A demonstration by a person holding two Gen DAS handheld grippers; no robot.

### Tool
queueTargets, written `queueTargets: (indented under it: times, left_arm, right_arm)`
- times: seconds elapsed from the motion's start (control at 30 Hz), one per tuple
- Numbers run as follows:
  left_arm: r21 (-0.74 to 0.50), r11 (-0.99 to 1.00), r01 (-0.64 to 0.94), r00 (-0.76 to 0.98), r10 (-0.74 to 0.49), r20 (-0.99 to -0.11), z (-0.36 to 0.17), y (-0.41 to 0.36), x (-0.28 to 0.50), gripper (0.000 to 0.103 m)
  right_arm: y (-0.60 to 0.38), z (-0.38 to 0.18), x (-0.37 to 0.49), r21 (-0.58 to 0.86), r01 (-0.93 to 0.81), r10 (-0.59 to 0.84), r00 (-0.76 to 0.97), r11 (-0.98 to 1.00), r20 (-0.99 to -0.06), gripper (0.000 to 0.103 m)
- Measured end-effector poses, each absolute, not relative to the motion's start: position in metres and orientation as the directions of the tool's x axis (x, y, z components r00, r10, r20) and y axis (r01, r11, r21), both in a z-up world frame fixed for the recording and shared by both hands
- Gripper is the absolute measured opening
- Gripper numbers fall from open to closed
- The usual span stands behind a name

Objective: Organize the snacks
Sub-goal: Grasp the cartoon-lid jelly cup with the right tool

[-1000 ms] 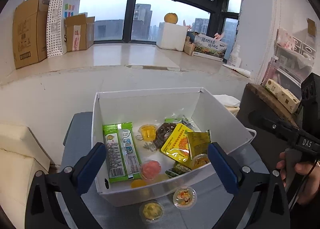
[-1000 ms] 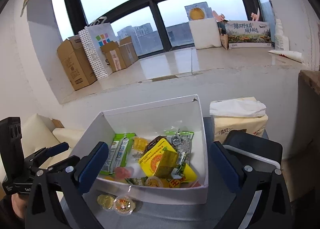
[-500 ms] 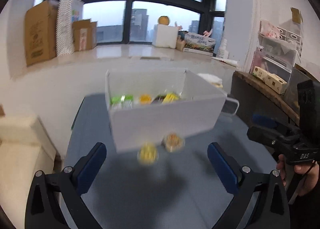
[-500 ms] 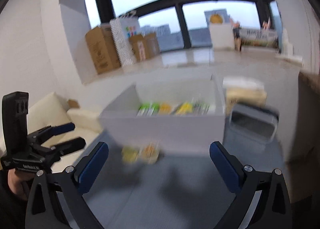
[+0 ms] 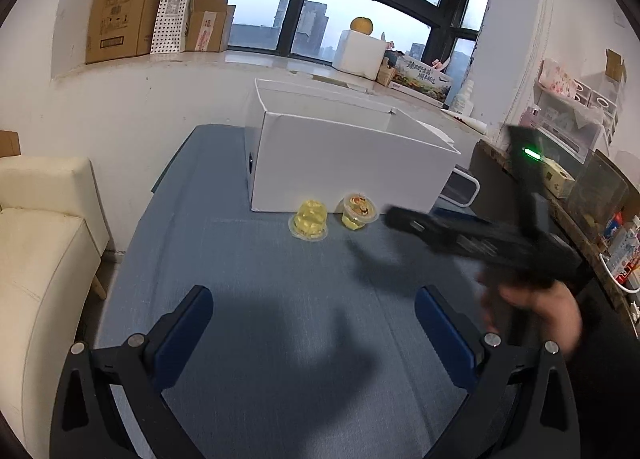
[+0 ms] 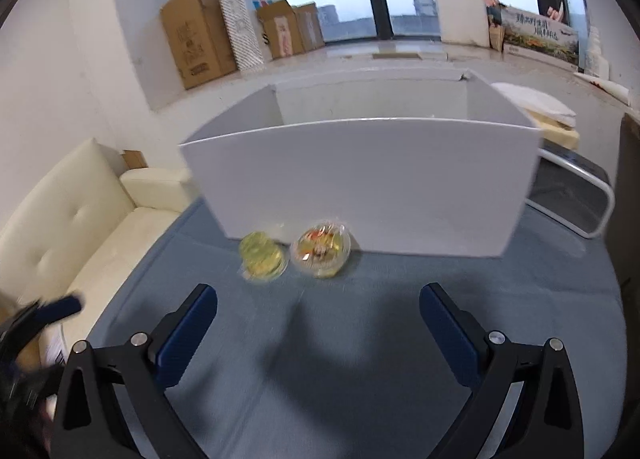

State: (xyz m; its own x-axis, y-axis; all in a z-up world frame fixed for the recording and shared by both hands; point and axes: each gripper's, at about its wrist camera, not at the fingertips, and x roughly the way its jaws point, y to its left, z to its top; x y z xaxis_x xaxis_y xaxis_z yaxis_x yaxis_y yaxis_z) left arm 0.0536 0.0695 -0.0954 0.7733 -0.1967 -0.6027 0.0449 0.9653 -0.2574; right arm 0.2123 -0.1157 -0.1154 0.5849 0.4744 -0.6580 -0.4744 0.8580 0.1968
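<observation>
A white open box (image 5: 352,163) stands on the blue-grey table (image 5: 280,339); its contents are hidden from this low angle. Two jelly cups sit on the table against its front wall: a yellow one (image 5: 309,219) and one with a printed lid (image 5: 359,210). In the right wrist view the box (image 6: 368,187), the yellow cup (image 6: 262,257) and the printed cup (image 6: 322,247) show too. My left gripper (image 5: 314,323) is open and empty, well short of the cups. My right gripper (image 6: 318,319) is open and empty, just short of them; it also shows in the left wrist view (image 5: 408,219).
A cream sofa (image 5: 40,259) runs along the table's left side. A grey tray with a white frame (image 6: 576,195) sits right of the box. Cardboard boxes (image 5: 120,7) stand on the windowsill. A dark side table with clutter (image 5: 580,195) is at the right.
Both grippers have dropped from above the box to table height in front of it. The right gripper has swung in toward the cups. The snacks inside the box are no longer visible.
</observation>
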Motion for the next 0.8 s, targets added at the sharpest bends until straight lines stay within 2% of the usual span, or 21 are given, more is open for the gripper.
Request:
queueTargets:
  times: [0.3,0.37,0.4,0.43,0.8]
  left_arm:
    - [-0.278,0.960,0.014,0.762,-0.191,-0.619,-0.107,0.084,0.043,0.103]
    - [-0.292,0.956,0.006,0.757,-0.195,-0.624,-0.110,0.088,0.043,0.103]
    - [-0.296,0.955,0.002,0.757,-0.195,-0.624,-0.111,0.091,0.043,0.103]
    - [-0.297,0.955,-0.001,0.757,-0.194,-0.624,-0.112,0.092,0.043,0.103]
    - [-0.293,0.956,0.022,0.737,-0.213,-0.641,-0.116,0.085,0.070,0.103]
  right_arm:
    - [-0.080,-0.139,0.262,0.176,-0.423,0.408,0.554,0.889,-0.726,0.102]
    - [-0.076,-0.143,0.265,0.170,-0.427,0.405,0.552,0.888,-0.729,0.085]
    - [-0.074,-0.145,0.266,0.165,-0.432,0.403,0.547,0.887,-0.734,0.054]
    - [-0.072,-0.147,0.267,0.157,-0.433,0.395,0.538,0.887,-0.745,0.050]
    - [-0.088,-0.133,0.243,0.149,-0.476,0.426,0.551,0.867,-0.717,0.050]
